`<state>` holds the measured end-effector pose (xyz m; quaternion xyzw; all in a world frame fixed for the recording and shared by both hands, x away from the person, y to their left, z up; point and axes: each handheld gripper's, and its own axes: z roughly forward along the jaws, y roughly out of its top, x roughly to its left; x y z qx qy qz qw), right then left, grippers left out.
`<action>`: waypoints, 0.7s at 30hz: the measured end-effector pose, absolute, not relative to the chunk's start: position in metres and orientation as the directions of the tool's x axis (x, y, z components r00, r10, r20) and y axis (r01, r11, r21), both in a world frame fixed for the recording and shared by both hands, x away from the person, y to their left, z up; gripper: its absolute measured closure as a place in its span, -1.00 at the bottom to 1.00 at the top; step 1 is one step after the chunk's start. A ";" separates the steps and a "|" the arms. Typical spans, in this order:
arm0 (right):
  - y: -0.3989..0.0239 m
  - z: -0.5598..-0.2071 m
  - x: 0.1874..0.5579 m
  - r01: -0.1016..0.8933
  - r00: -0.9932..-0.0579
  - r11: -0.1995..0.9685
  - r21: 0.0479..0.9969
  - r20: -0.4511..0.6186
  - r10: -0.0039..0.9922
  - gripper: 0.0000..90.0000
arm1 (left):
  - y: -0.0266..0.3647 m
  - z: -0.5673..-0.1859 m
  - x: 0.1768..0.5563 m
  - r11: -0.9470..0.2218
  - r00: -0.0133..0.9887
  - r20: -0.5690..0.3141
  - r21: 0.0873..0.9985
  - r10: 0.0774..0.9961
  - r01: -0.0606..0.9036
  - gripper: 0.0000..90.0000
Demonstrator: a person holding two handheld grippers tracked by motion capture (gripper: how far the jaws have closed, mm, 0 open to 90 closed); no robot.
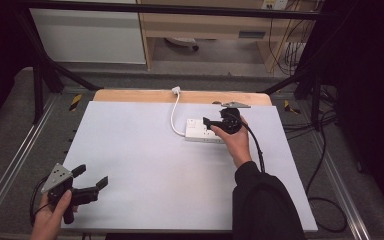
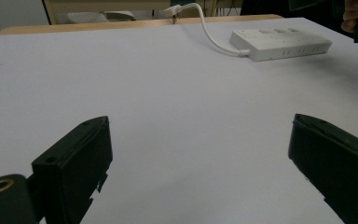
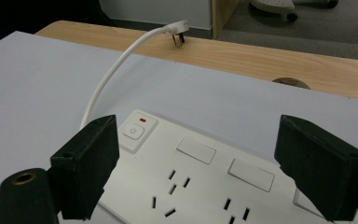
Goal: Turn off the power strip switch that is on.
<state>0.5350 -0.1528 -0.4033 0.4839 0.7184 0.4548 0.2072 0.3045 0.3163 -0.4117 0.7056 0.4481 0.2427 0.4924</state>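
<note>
Directly beneath the right hand-held gripper (image 1: 215, 123), jaws released, lies the white plastic power strip (image 1: 200, 130), long axis across the desk (image 1: 130, 150); the left hand-held gripper (image 1: 91, 179), also released, sits well apart.

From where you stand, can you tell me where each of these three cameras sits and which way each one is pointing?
High view: above the person's side, looking forward and down on the white table; both forearms, left gripper and right gripper show.
Left gripper view: rides the left gripper, looking low across the table toward the power strip; its open black jaws show.
Right gripper view: rides the right gripper, just above the power strip; its open jaws show.
All three share the strip and its white cable.
</note>
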 end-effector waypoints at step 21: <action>-0.164 -0.366 0.508 0.464 -0.488 0.130 0.876 0.130 0.863 -0.91 | 0.316 -0.412 0.304 -0.111 0.479 -0.102 0.912 0.872 0.395 -0.87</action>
